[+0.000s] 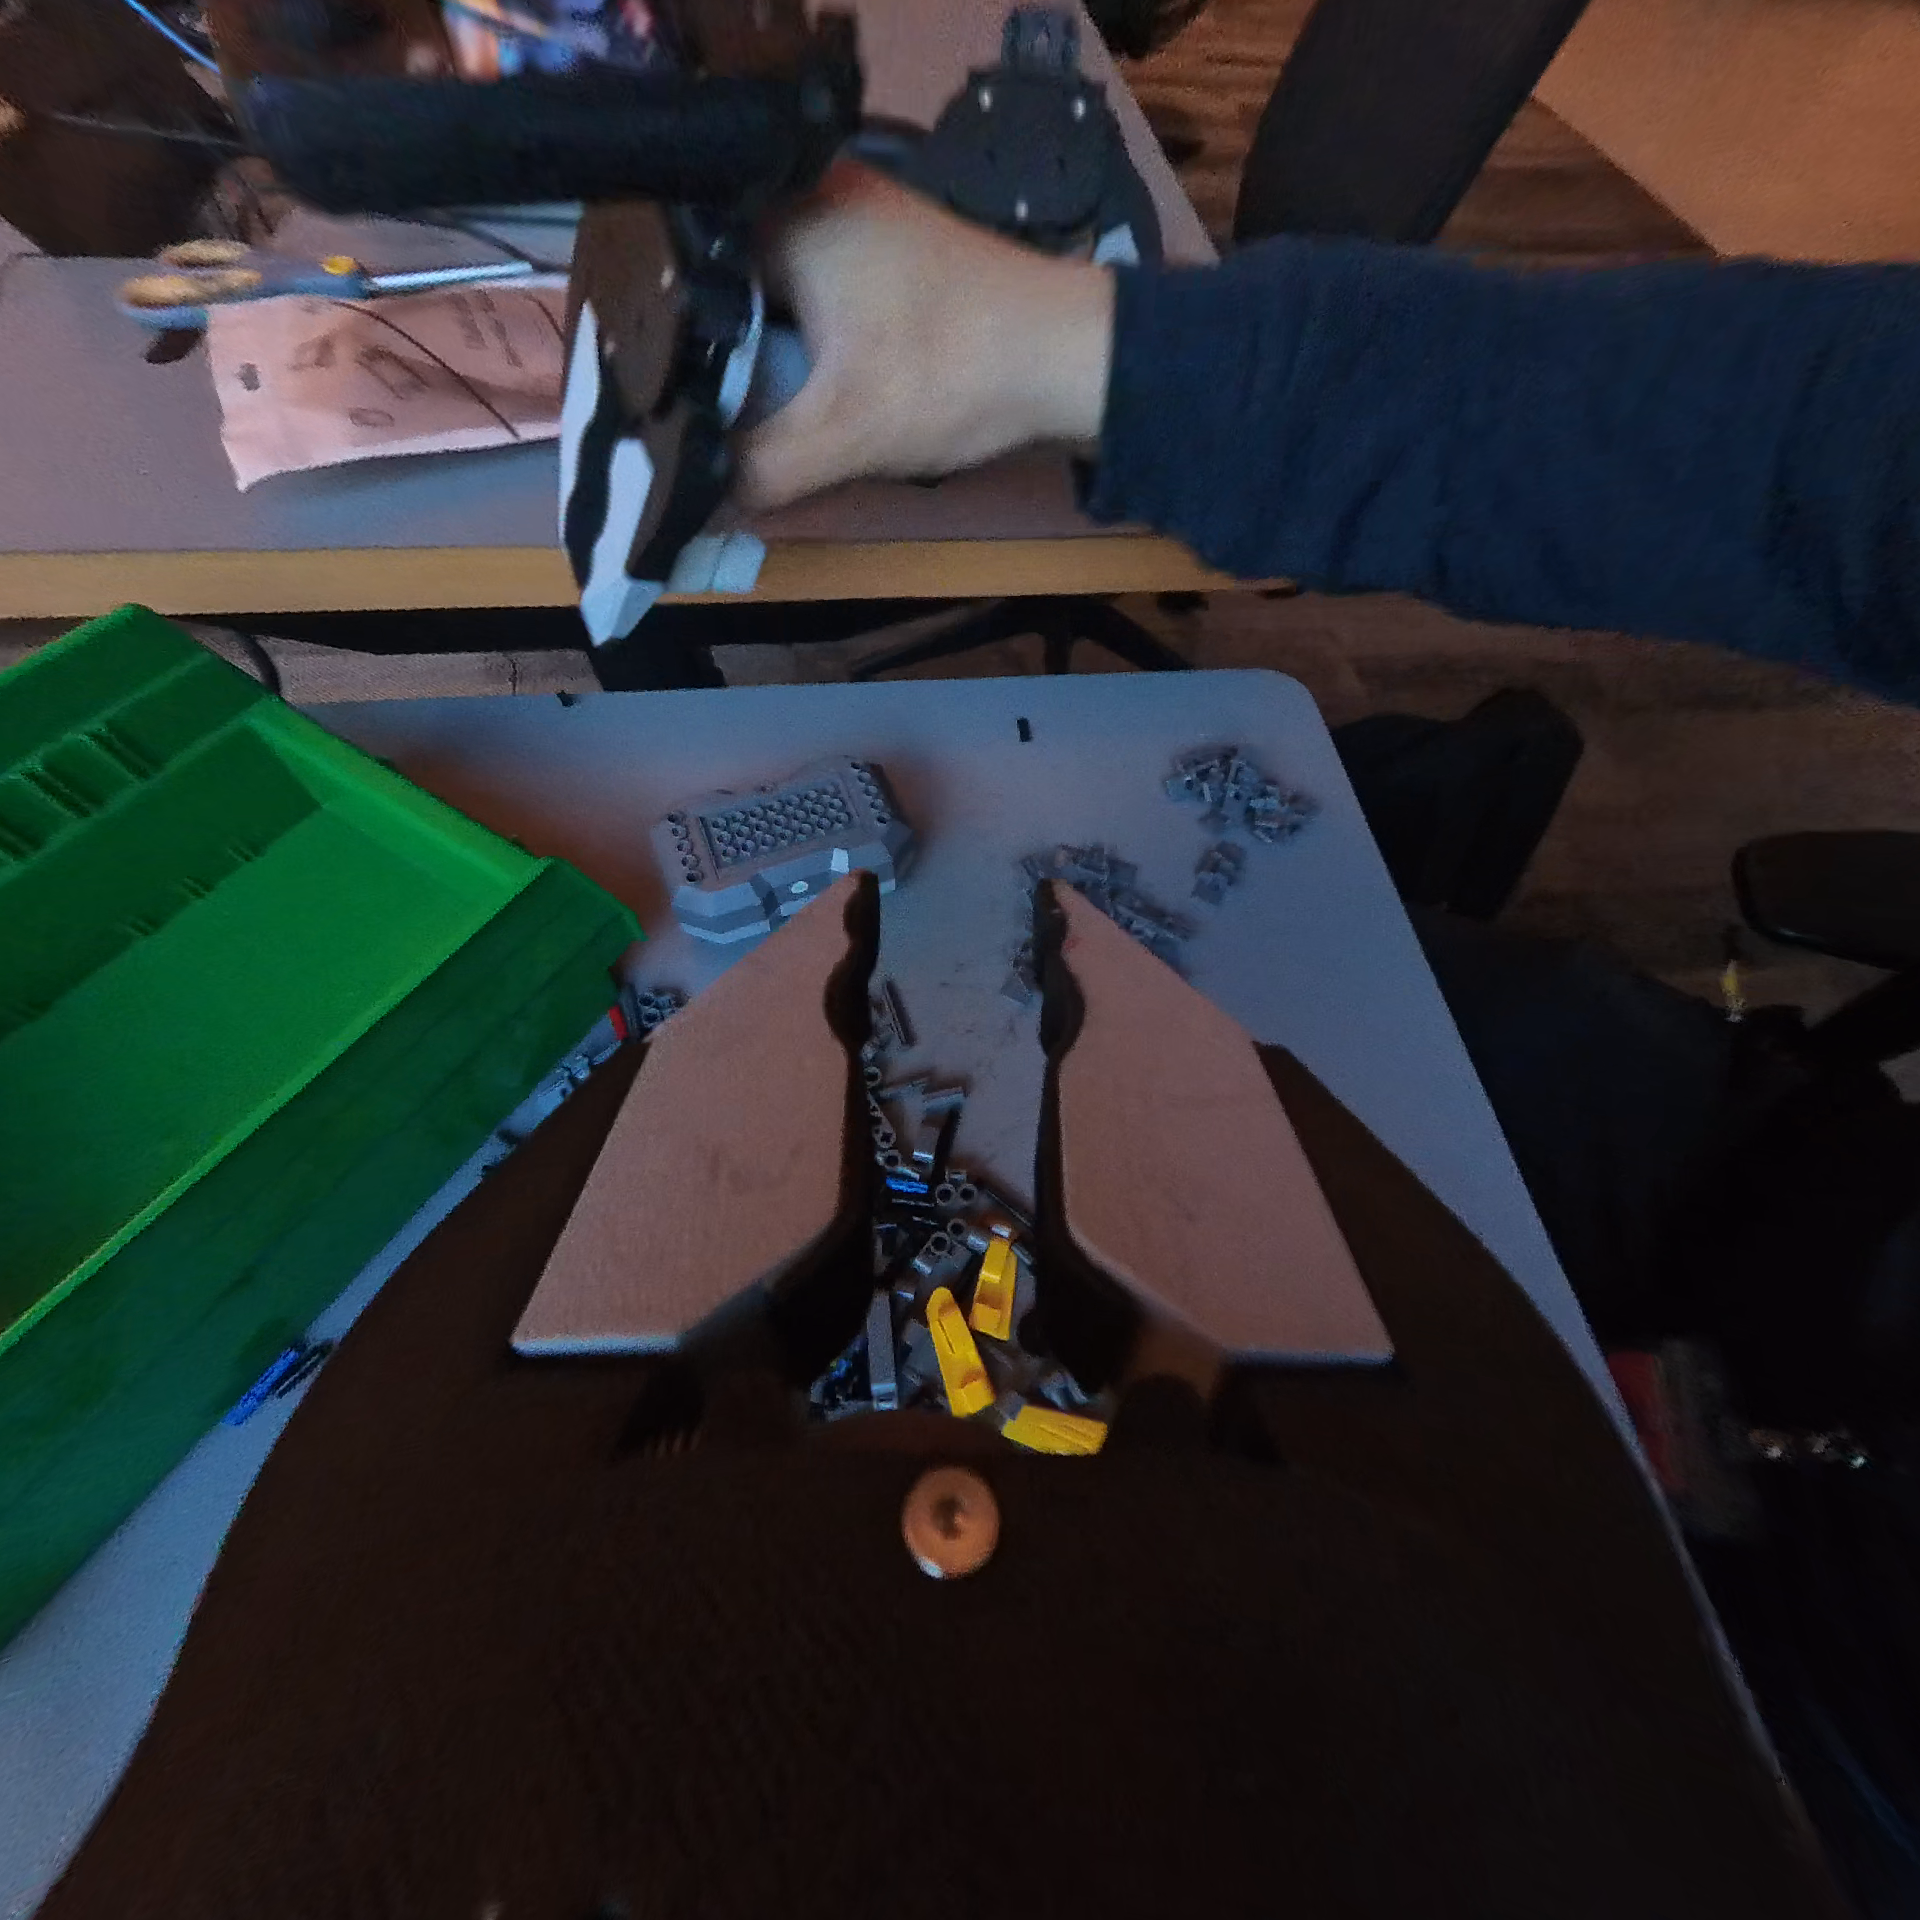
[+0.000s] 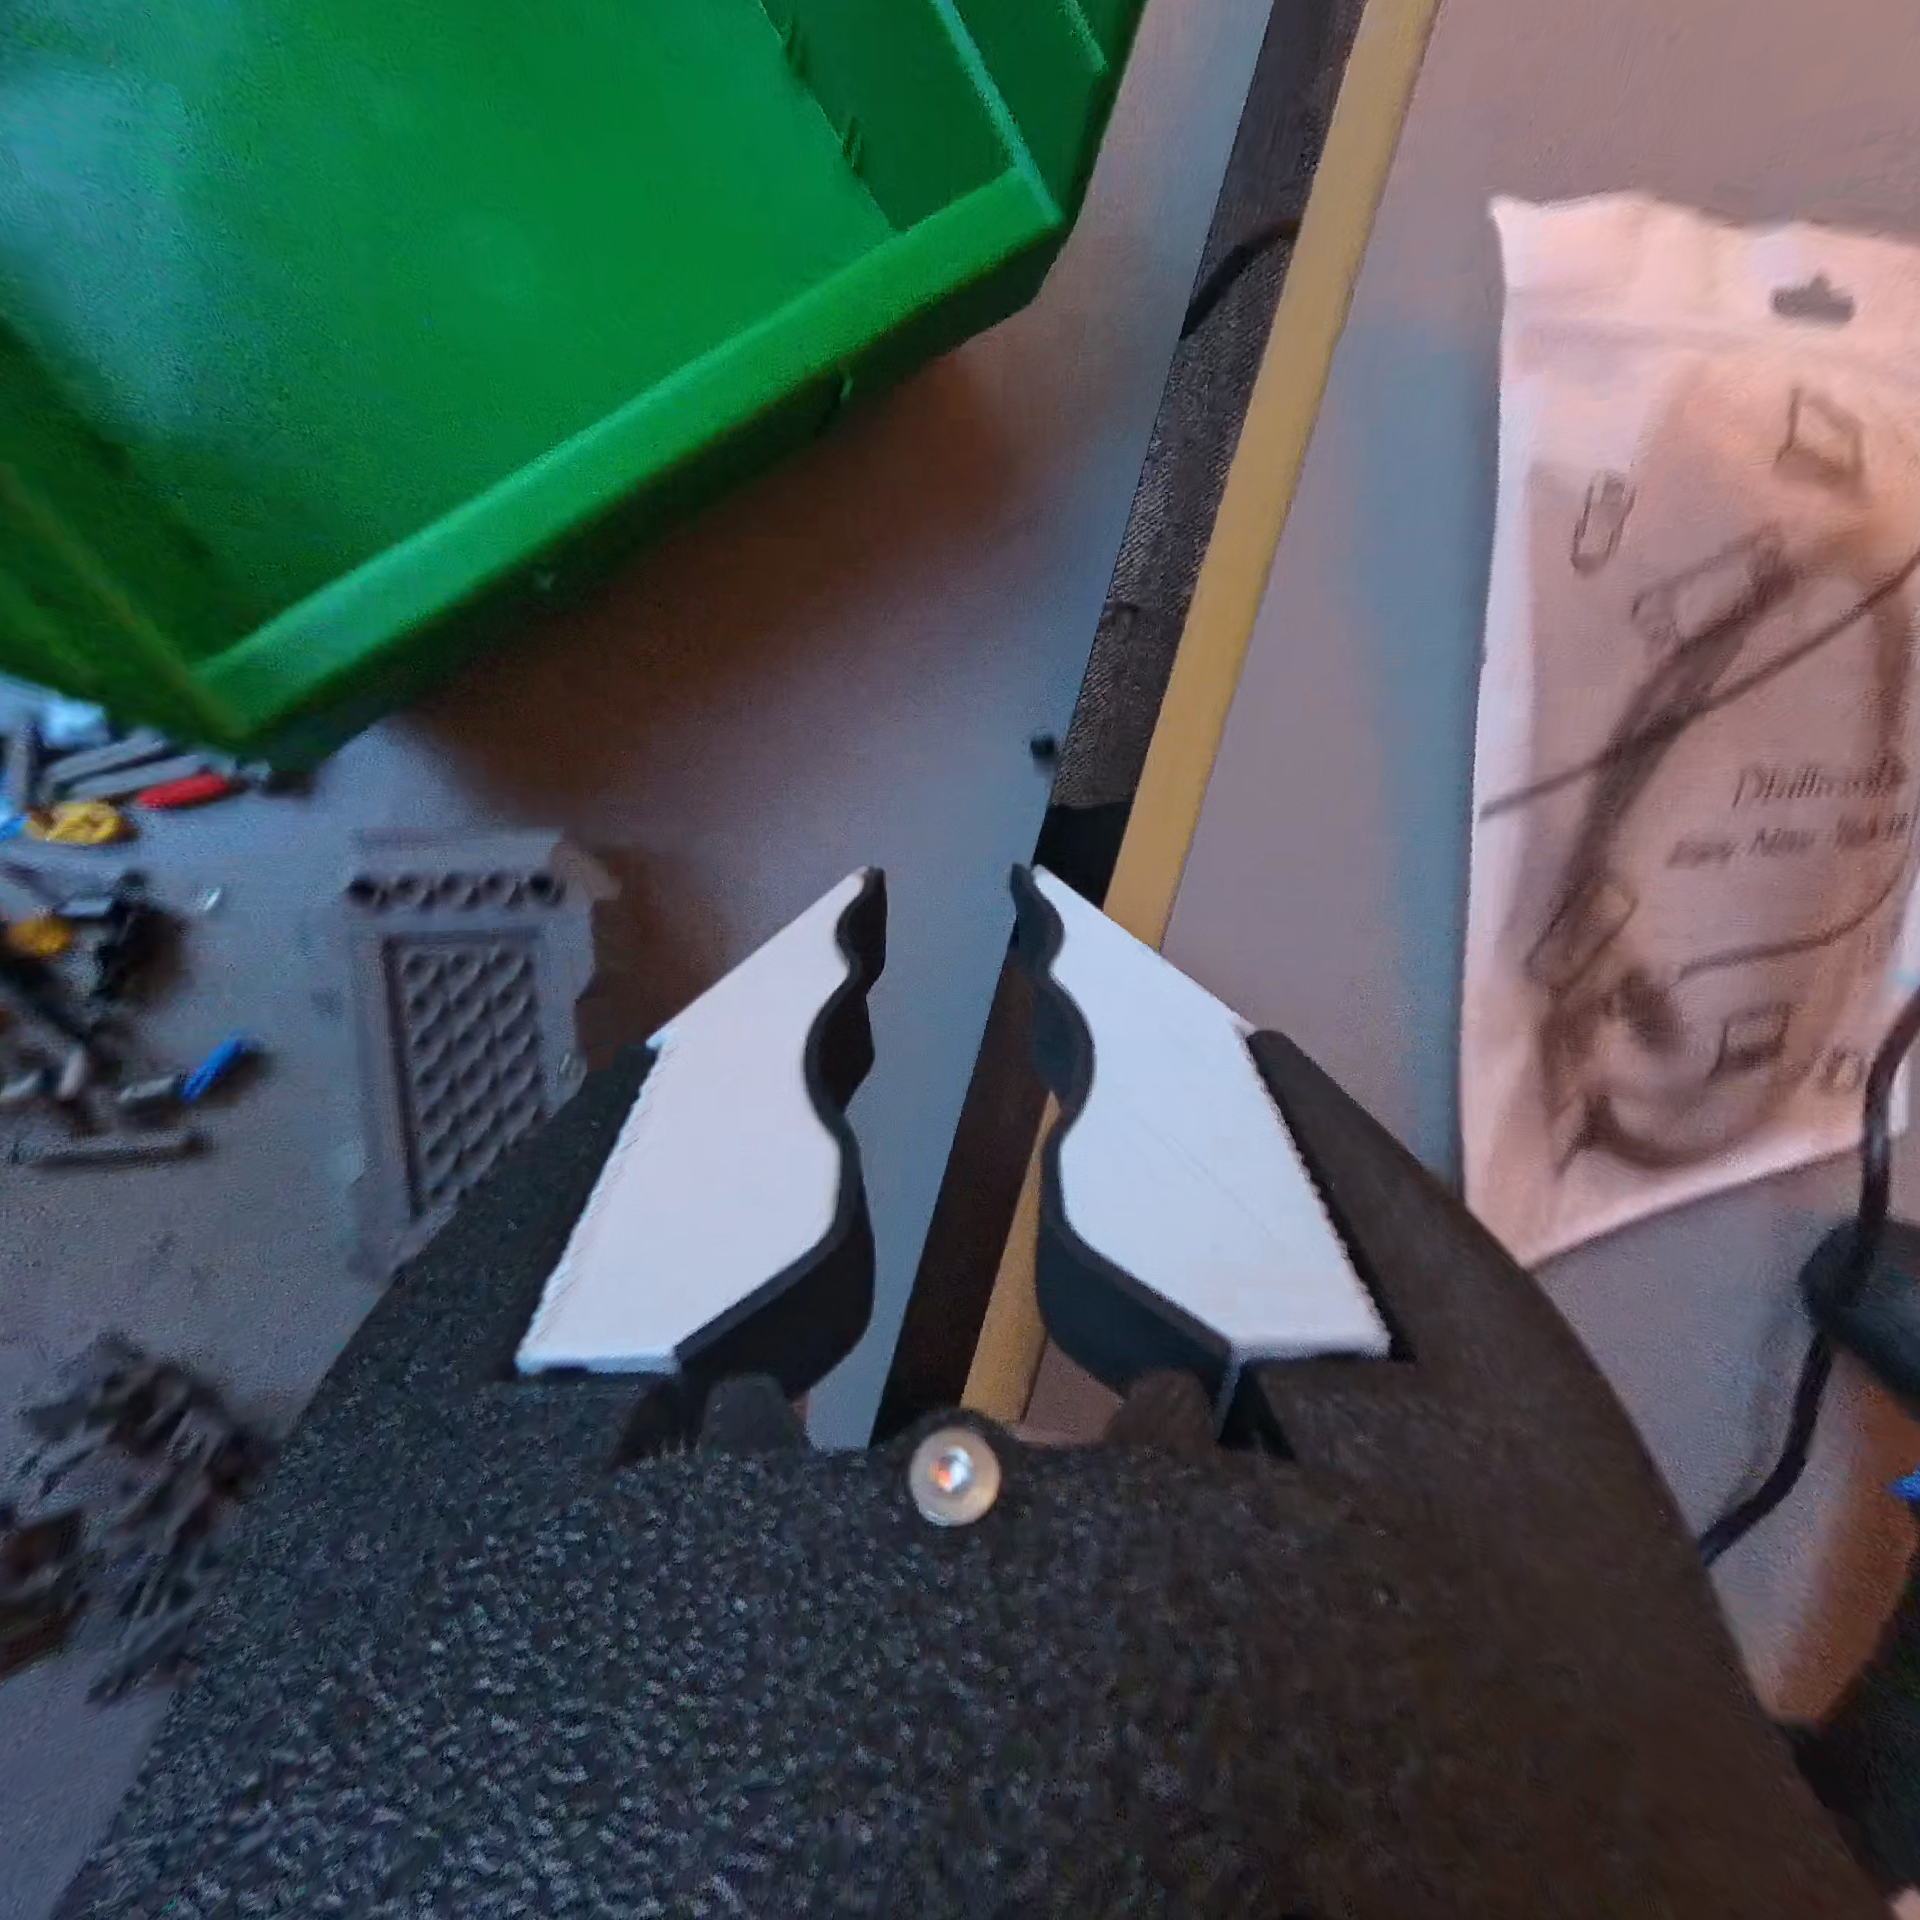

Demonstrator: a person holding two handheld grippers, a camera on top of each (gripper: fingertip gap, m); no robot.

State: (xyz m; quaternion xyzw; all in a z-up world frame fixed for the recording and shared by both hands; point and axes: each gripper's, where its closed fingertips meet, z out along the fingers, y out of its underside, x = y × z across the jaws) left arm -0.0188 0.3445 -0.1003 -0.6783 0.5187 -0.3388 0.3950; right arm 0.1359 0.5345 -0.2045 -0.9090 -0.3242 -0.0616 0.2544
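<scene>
My left gripper (image 1: 954,891) is open and empty, held above a grey table (image 1: 1320,997). Below its fingers lies a heap of small grey bricks (image 1: 914,1174) with yellow pieces (image 1: 966,1340). A grey studded brick assembly (image 1: 784,847) lies just beyond its left fingertip. My right gripper (image 2: 948,883) is open and empty, hovering over the table's far edge and the gap to a second table. In the left wrist view it (image 1: 670,582) hangs tilted down in a person's hand (image 1: 935,343). The assembly (image 2: 468,1039) lies to its left.
A green bin (image 1: 260,987) stands on the table's left side and also shows in the right wrist view (image 2: 468,364). More grey pieces (image 1: 1236,795) lie at the far right. The second table holds a plastic bag (image 2: 1683,727), scissors (image 1: 260,281) and a black cable (image 2: 1870,1195). About 25 cm separates my left fingertips from my right.
</scene>
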